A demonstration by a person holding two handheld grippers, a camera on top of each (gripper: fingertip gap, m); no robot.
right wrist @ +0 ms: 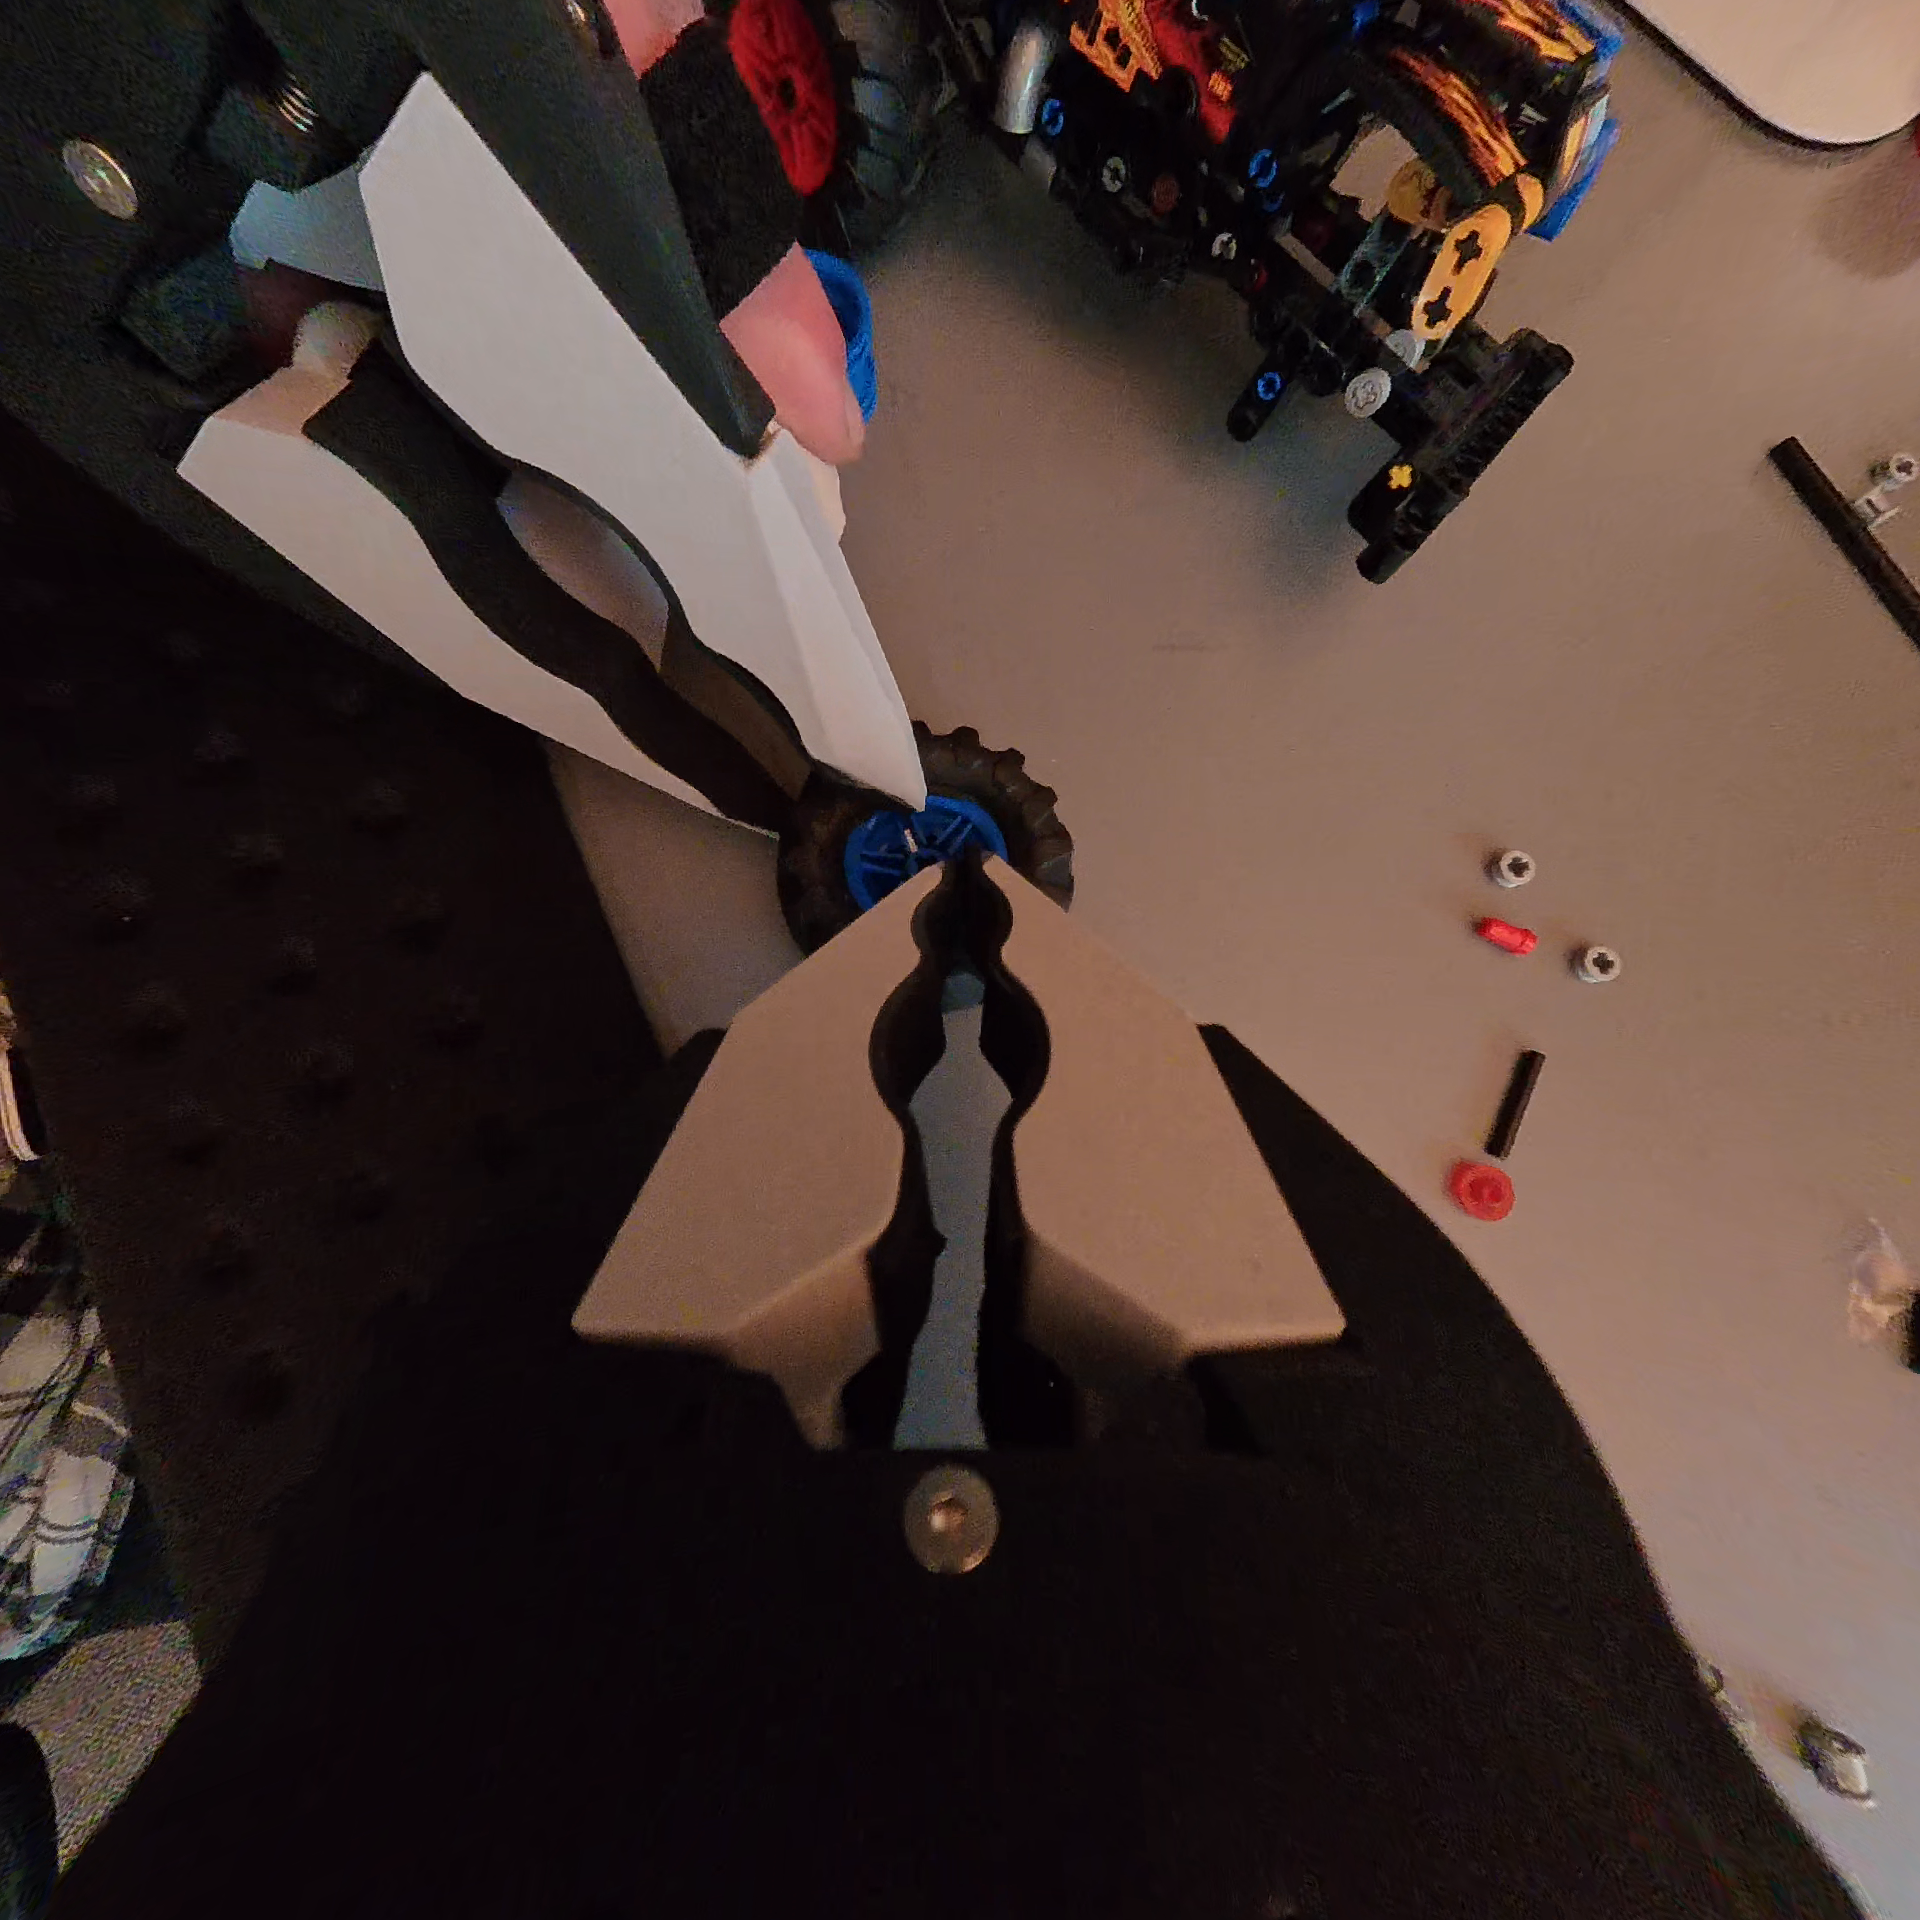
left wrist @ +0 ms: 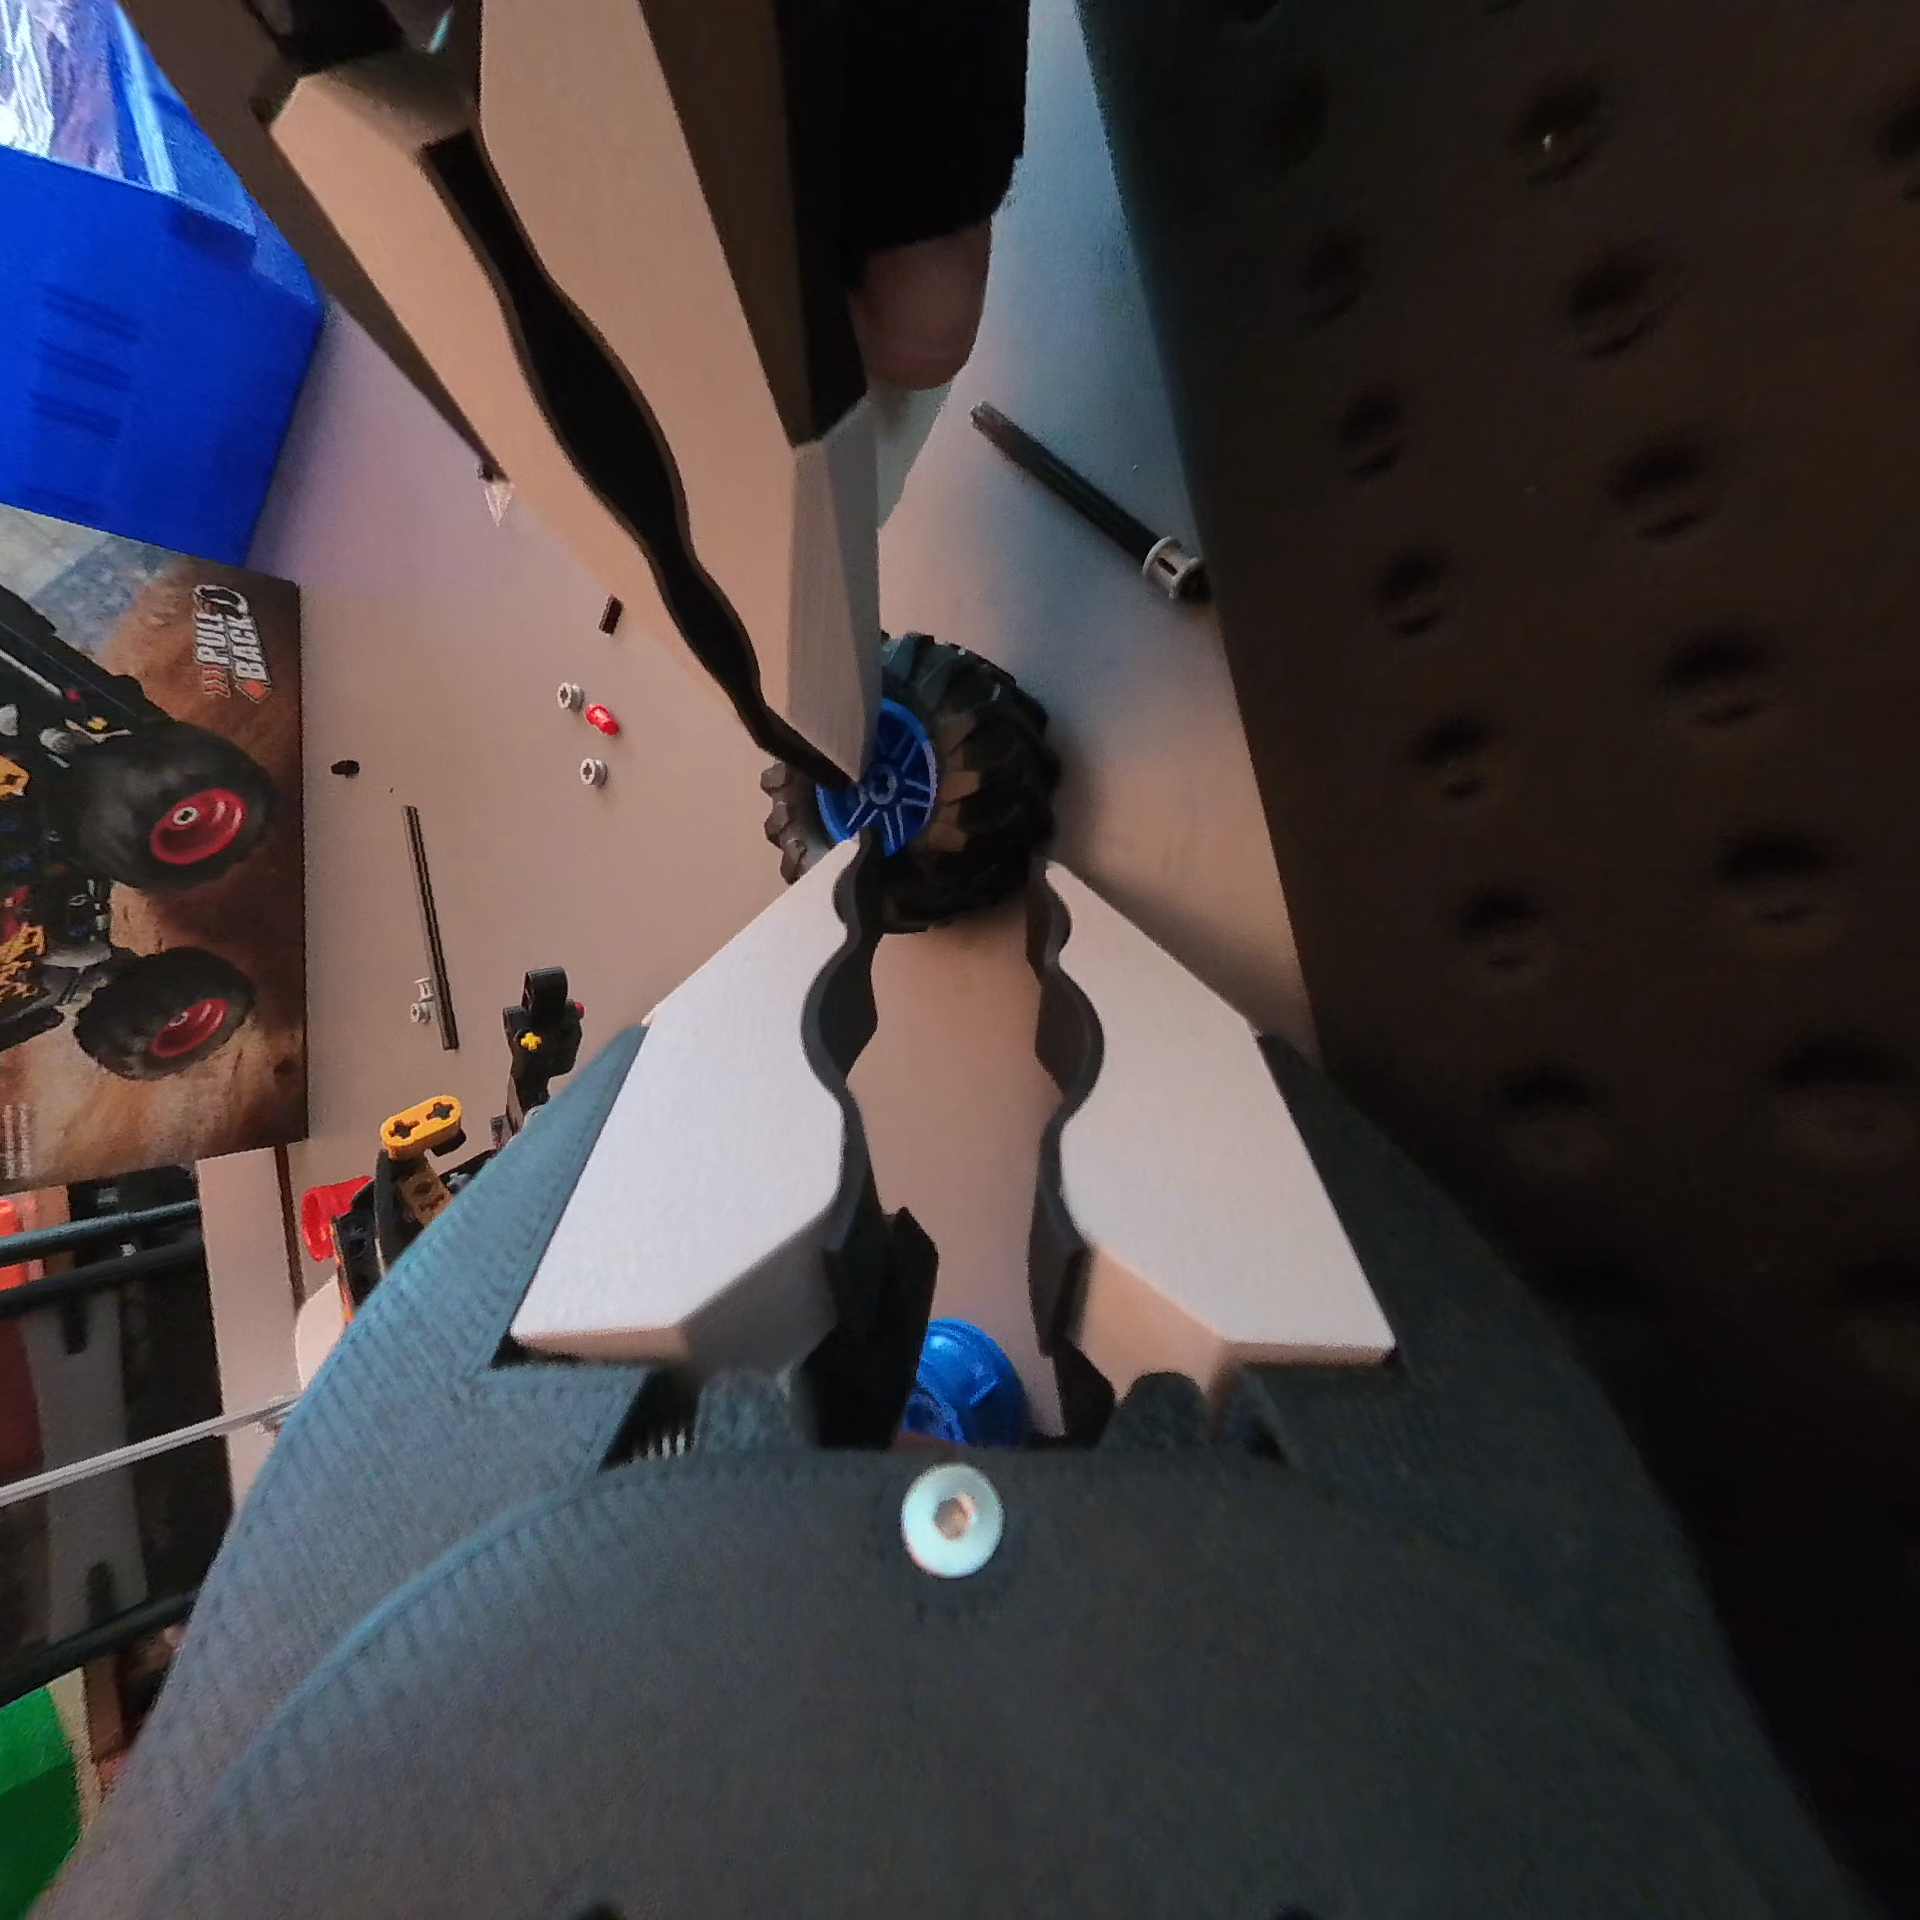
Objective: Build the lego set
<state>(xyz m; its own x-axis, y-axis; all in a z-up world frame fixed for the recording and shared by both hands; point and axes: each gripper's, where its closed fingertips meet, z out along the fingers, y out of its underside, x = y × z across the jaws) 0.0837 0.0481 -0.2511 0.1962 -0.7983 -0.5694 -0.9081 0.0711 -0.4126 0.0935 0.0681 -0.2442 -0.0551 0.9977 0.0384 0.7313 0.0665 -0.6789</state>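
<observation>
A black tyre [left wrist: 987,790] on a blue spoked rim [left wrist: 883,790] is held just above the pale table. My left gripper [left wrist: 951,883] is shut on the tyre, one finger on each side of the tread. In the right wrist view it reaches in from the upper left [right wrist: 904,790] to the same wheel [right wrist: 1018,821]. My right gripper [right wrist: 958,862] is shut, with its tips on the blue rim [right wrist: 883,852]. I cannot tell whether it holds a small part. It comes in from the top in the left wrist view [left wrist: 836,774].
The part-built truck model [right wrist: 1351,208] stands at the back. A second blue rim [right wrist: 857,322] lies behind a thumb. Grey bushes [right wrist: 1509,868], a red pin [right wrist: 1504,933], a short black axle [right wrist: 1515,1101] and a red disc [right wrist: 1481,1190] lie to the right. A black dotted mat [right wrist: 260,935] is on the left. There are also a picture booklet [left wrist: 156,883], a blue bin [left wrist: 135,364] and black axles [left wrist: 1081,488].
</observation>
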